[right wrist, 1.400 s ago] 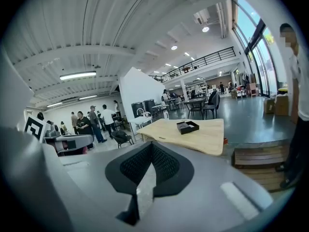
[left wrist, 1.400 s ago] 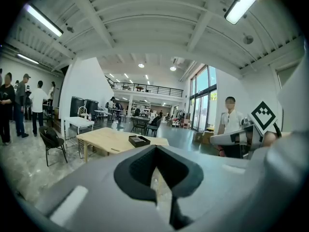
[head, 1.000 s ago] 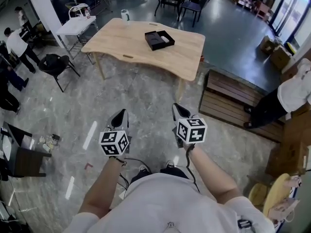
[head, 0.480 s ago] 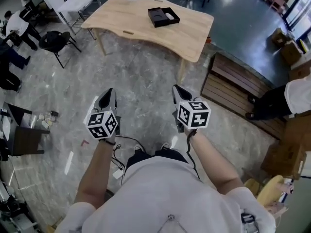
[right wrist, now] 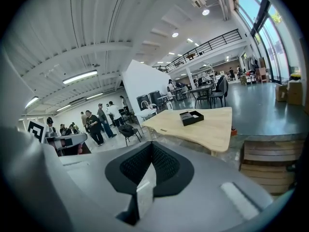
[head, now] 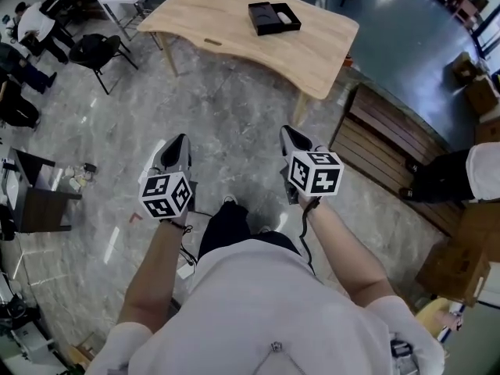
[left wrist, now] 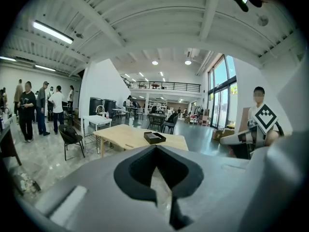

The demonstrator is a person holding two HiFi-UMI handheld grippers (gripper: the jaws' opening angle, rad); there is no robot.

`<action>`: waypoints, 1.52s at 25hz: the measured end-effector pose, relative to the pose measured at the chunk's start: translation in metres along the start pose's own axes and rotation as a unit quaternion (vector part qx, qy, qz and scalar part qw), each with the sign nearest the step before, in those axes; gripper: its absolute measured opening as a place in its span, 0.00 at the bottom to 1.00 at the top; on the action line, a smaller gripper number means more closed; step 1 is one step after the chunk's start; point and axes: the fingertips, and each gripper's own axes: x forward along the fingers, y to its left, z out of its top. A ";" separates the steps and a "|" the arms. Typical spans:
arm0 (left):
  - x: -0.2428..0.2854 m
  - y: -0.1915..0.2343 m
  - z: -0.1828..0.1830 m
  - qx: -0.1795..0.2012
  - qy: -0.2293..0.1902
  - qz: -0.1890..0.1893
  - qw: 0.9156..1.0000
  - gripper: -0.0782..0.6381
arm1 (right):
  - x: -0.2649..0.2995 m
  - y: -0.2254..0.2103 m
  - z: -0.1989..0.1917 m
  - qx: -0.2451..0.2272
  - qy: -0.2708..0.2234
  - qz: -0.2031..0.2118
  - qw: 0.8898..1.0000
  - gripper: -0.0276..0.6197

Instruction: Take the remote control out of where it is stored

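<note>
Change: the wooden table (head: 312, 45) sits higher in our head view than a second ago, now at the top edge.
Count: two grippers, one table, one black box (head: 273, 19).
Remote control: we see only a pale shape in that box.
Left gripper (head: 178, 141): jaws together, empty.
Right gripper (head: 287, 131): jaws together, empty.

Left gripper (head: 176, 144) and right gripper (head: 290, 136) held forward, fingers (left wrist: 91, 192) together.

Box (head: 274, 18) on table (head: 219, 18), chair (head: 92, 51) left
</note>
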 end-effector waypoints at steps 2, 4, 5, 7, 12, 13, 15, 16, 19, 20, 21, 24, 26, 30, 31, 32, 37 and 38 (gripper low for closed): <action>0.013 0.005 0.004 -0.001 -0.002 -0.002 1.000 0.11 | 0.014 -0.004 0.008 -0.001 -0.001 0.000 1.000 0.08; 0.032 0.015 0.008 -0.002 -0.003 -0.005 1.000 0.11 | 0.034 -0.007 0.017 -0.002 -0.002 -0.001 1.000 0.08; 0.044 0.020 0.009 -0.002 -0.002 -0.007 1.000 0.11 | 0.045 -0.009 0.021 -0.002 -0.001 -0.002 1.000 0.08; 0.070 0.029 0.015 -0.001 -0.002 -0.015 1.000 0.11 | 0.066 -0.015 0.031 -0.003 -0.001 -0.006 1.000 0.08; 0.153 0.050 0.051 0.005 -0.009 -0.048 0.999 0.11 | 0.127 -0.034 0.073 -0.002 -0.006 -0.026 1.000 0.08; 0.169 0.054 0.060 0.006 -0.010 -0.055 0.998 0.11 | 0.142 -0.036 0.083 -0.002 -0.007 -0.030 1.000 0.08; 0.203 0.064 0.077 0.009 -0.010 -0.072 0.997 0.11 | 0.172 -0.040 0.104 0.000 -0.008 -0.039 0.999 0.08; 0.219 0.070 0.085 0.011 -0.009 -0.081 0.997 0.11 | 0.187 -0.042 0.115 0.001 -0.009 -0.044 0.999 0.08; 0.263 0.090 0.105 0.014 -0.005 -0.100 0.995 0.11 | 0.230 -0.045 0.145 0.006 -0.012 -0.056 0.998 0.08; 0.277 0.096 0.110 0.014 -0.004 -0.107 0.994 0.11 | 0.243 -0.045 0.154 0.006 -0.012 -0.059 0.998 0.08; 0.290 0.101 0.116 0.015 -0.004 -0.114 0.993 0.11 | 0.255 -0.045 0.163 0.006 -0.013 -0.063 0.998 0.08; 0.324 0.112 0.128 0.019 -0.003 -0.135 0.991 0.11 | 0.284 -0.047 0.182 0.007 -0.016 -0.074 0.997 0.08; 0.346 0.118 0.133 0.018 -0.001 -0.145 0.989 0.11 | 0.301 -0.050 0.192 0.008 -0.016 -0.080 0.997 0.08; 0.386 0.122 0.134 0.016 0.007 -0.162 0.987 0.11 | 0.330 -0.069 0.198 0.016 -0.008 -0.094 0.995 0.08; 0.396 0.121 0.135 0.016 0.008 -0.165 0.986 0.11 | 0.337 -0.076 0.201 0.019 -0.007 -0.097 0.995 0.08; 0.406 0.122 0.136 0.016 0.009 -0.167 0.986 0.11 | 0.343 -0.082 0.204 0.021 -0.007 -0.099 0.995 0.08; 0.463 0.128 0.145 0.021 0.015 -0.171 0.985 0.11 | 0.385 -0.114 0.228 0.026 -0.009 -0.101 0.994 0.08; 0.475 0.128 0.147 0.022 0.016 -0.171 0.985 0.11 | 0.394 -0.121 0.233 0.028 -0.009 -0.101 0.994 0.08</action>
